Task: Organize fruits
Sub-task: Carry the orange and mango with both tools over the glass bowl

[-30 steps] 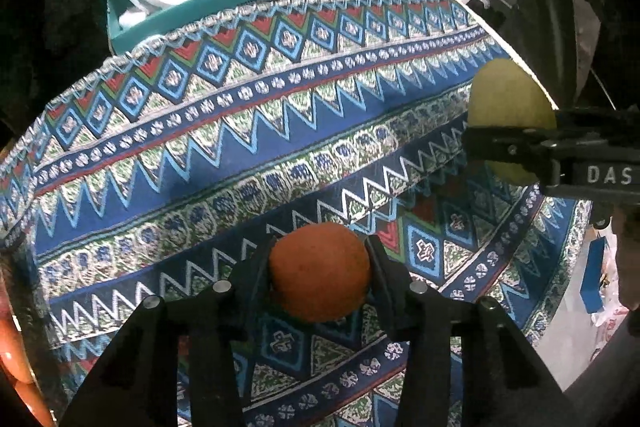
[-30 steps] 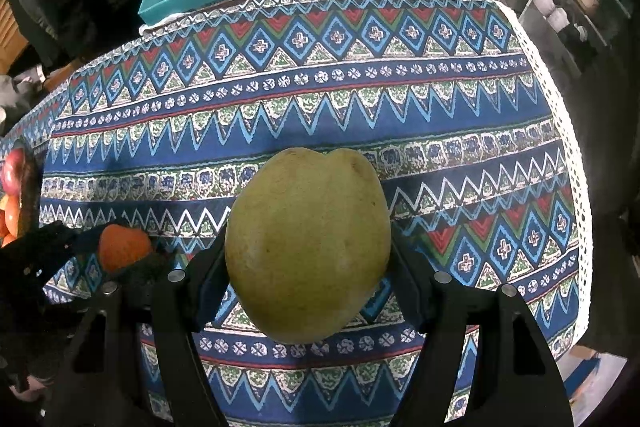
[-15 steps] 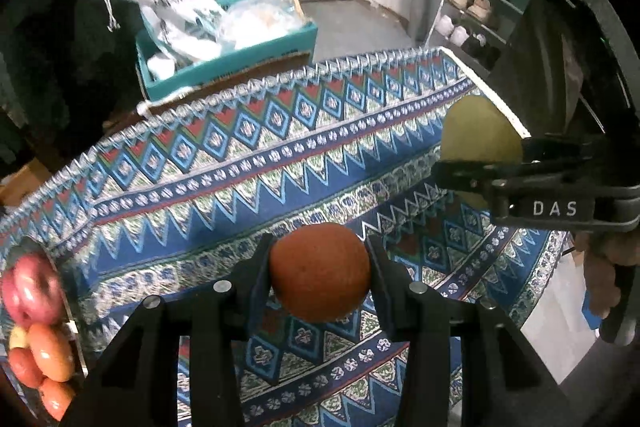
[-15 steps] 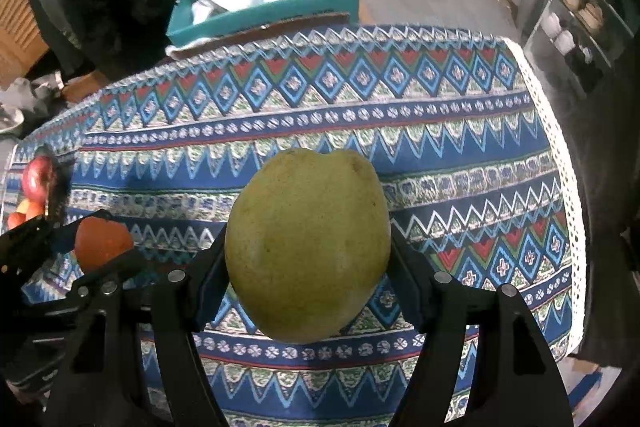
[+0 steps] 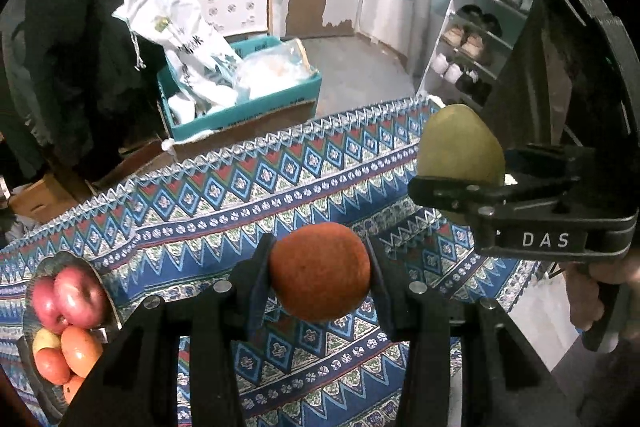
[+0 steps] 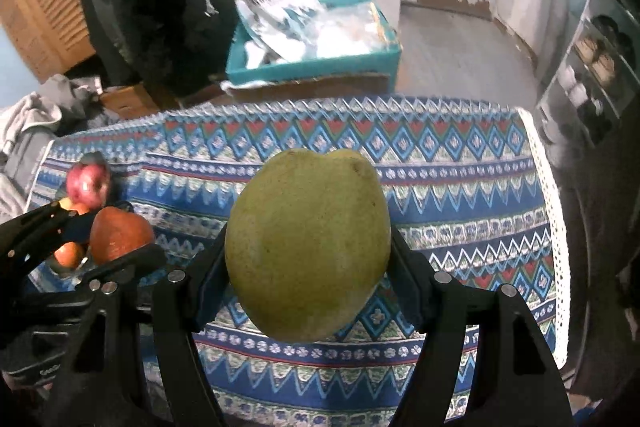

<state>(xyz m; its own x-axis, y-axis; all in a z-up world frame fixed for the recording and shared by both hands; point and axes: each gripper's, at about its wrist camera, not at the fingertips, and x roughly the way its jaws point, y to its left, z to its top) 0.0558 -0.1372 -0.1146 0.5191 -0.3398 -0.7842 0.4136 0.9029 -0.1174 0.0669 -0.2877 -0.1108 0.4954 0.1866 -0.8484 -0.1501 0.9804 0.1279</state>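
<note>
My left gripper (image 5: 319,277) is shut on an orange fruit (image 5: 319,273) and holds it above the patterned tablecloth (image 5: 224,203). My right gripper (image 6: 308,263) is shut on a large green mango (image 6: 308,255), also held above the cloth; it shows in the left wrist view (image 5: 460,147) at the right. A metal bowl (image 5: 100,275) at the table's left end holds red apples (image 5: 70,297) and orange fruits (image 5: 80,349). The right wrist view shows the bowl's fruit (image 6: 86,181) behind the left gripper's orange (image 6: 118,233).
A teal box (image 5: 244,107) with white bags (image 5: 180,39) stands on the floor beyond the table's far edge. A shoe rack (image 5: 480,39) stands at the right. Dark clothing hangs at the left. The white-fringed right table edge (image 6: 554,227) drops to the floor.
Both grippers have lifted and pulled back with their fruits, so the room beyond the table and the fruit bowl at the left have come into view.
</note>
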